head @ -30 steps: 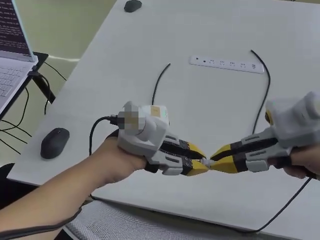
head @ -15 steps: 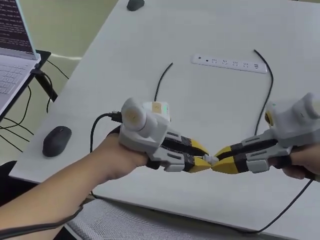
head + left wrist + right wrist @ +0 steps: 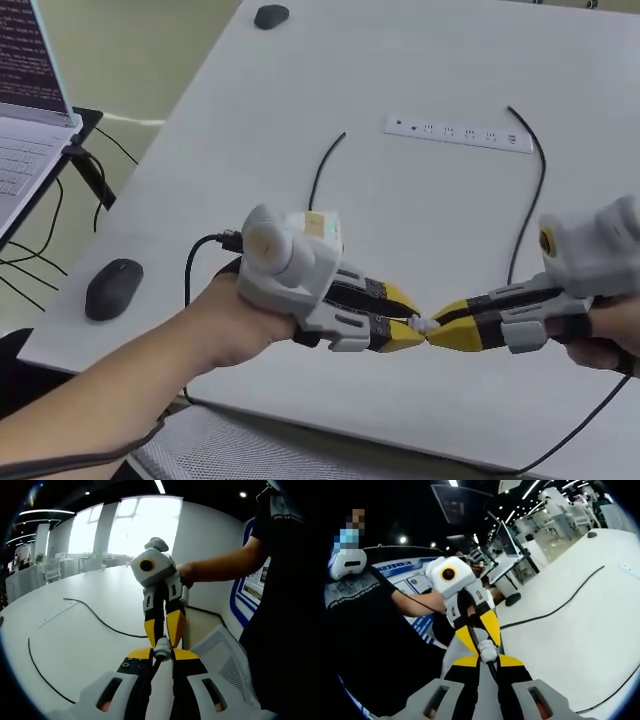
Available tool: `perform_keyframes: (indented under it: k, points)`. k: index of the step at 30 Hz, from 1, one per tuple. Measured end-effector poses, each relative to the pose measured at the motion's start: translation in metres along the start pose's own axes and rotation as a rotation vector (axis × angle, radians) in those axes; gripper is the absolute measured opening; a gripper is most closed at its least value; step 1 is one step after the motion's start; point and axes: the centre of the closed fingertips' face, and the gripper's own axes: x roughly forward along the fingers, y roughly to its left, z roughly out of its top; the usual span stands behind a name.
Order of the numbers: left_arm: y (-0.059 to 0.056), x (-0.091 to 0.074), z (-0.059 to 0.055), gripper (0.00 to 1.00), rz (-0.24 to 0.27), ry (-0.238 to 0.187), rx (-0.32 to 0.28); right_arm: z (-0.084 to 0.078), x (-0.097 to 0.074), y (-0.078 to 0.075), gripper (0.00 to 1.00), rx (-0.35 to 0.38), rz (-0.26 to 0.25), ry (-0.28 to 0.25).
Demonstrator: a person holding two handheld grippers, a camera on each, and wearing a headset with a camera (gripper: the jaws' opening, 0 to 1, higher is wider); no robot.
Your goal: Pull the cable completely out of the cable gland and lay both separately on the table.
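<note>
Above the near part of the white table (image 3: 300, 90), my two grippers meet tip to tip. The left gripper (image 3: 412, 330) comes in from the left, the right gripper (image 3: 440, 333) from the right. Between their yellow tips sits a small white cable gland (image 3: 427, 325). In the left gripper view the gland (image 3: 161, 649) rests at my jaw tips, and a thin black cable (image 3: 153, 672) runs back between the shut jaws. In the right gripper view the gland (image 3: 488, 651) is pinched at my tips, and the cable (image 3: 474, 632) leads on into the left gripper's jaws.
A white power strip (image 3: 458, 134) lies at the back of the table. A short black cable (image 3: 322, 170) and a long one (image 3: 530, 200) lie loose on it. One mouse (image 3: 270, 16) sits far back, another (image 3: 112, 288) at the left edge beside a laptop (image 3: 25, 120).
Both grippers stay tip to tip on the gland. The pair has drifted slightly right and down; the right hand sits a little lower and farther right.
</note>
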Motion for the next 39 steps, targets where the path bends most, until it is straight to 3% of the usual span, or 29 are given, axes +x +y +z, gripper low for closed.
perform_keyframes:
  k: [7,13,17,21,23,25,32,35,37,39]
  points:
    - [0.002,-0.001,-0.001,0.14,-0.008,-0.004,-0.061,0.001,0.002,0.001,0.07,-0.256,-0.097,0.040]
    - [0.004,-0.002,-0.001,0.14,-0.022,-0.017,-0.151,0.003,0.002,0.000,0.07,-0.504,-0.234,0.097]
    - [0.003,-0.002,-0.001,0.14,-0.033,-0.017,-0.160,0.003,0.003,-0.001,0.07,-0.668,-0.315,0.141]
    - [0.005,-0.002,-0.004,0.14,-0.033,-0.011,-0.164,0.000,0.004,-0.007,0.07,-0.770,-0.384,0.178]
    - [0.005,-0.002,-0.004,0.14,-0.029,-0.011,-0.177,-0.001,0.005,-0.007,0.07,-0.756,-0.396,0.175]
    - [0.006,-0.003,-0.005,0.14,-0.028,-0.011,-0.187,-0.001,0.006,-0.008,0.07,-0.788,-0.416,0.184]
    - [0.003,-0.002,-0.007,0.15,-0.025,-0.009,-0.176,-0.003,0.004,-0.010,0.08,-0.756,-0.408,0.185]
    - [0.002,-0.001,-0.006,0.15,-0.026,-0.006,-0.161,-0.002,0.003,-0.009,0.08,-0.654,-0.399,0.148]
    - [0.002,-0.001,-0.005,0.15,-0.023,-0.009,-0.148,-0.002,0.001,-0.011,0.08,-0.677,-0.399,0.142]
    - [0.002,-0.001,-0.005,0.15,-0.022,-0.009,-0.138,-0.002,0.002,-0.008,0.09,-0.587,-0.371,0.099]
